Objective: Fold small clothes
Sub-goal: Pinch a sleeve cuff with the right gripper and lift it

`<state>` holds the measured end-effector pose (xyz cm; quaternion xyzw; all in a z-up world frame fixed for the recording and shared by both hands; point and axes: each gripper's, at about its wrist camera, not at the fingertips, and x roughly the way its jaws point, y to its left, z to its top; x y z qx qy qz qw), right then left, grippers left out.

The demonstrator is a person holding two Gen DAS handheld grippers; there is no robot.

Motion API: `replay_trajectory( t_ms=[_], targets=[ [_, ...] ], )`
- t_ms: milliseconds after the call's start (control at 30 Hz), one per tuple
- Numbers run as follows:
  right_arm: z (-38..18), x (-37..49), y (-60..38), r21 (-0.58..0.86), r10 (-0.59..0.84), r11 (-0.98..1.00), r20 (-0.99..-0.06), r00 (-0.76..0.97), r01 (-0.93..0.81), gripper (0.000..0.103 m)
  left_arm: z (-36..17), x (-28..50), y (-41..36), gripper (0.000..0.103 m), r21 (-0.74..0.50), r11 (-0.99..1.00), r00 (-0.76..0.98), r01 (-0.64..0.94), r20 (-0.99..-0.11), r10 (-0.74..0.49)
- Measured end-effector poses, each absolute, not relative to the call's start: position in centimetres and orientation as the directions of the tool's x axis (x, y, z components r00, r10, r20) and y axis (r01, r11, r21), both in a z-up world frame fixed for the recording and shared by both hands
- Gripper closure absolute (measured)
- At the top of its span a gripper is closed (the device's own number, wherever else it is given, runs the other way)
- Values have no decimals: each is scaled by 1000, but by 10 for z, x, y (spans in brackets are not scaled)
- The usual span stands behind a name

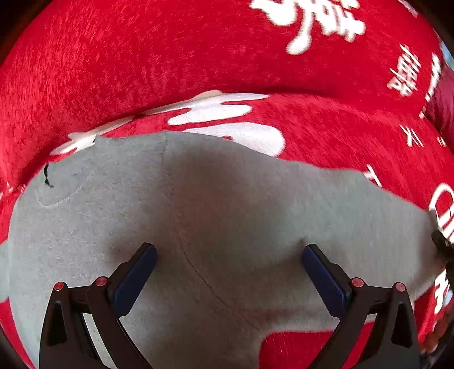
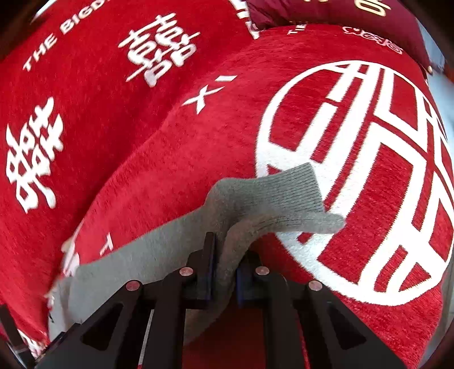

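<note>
A small grey knit garment (image 1: 215, 204) lies on a red cover with white characters. In the left wrist view my left gripper (image 1: 229, 249) is open, its two blue-padded fingers spread wide just above the grey cloth, which fills the space between them. In the right wrist view my right gripper (image 2: 224, 255) is shut on a fold of the grey garment (image 2: 266, 195) near its ribbed cuff, and the cuff end sticks out ahead of the fingers. The cloth trails back to the left under the gripper.
The red cover (image 2: 170, 142) spreads over a cushioned seat and backrest. A large white round emblem (image 2: 369, 176) is on the seat to the right. A dark red cushion (image 2: 340, 17) lies at the back right.
</note>
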<state>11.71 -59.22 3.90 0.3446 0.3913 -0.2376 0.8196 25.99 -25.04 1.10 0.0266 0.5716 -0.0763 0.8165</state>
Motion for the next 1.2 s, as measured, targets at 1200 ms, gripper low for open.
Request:
replay_trajectory(
  t_ms=[1200],
  targets=[
    [193,131,-370,178,-23,976,-498,867,129,97,44,227,-79,0,-107,994,355,-29,-931,-90]
  ],
)
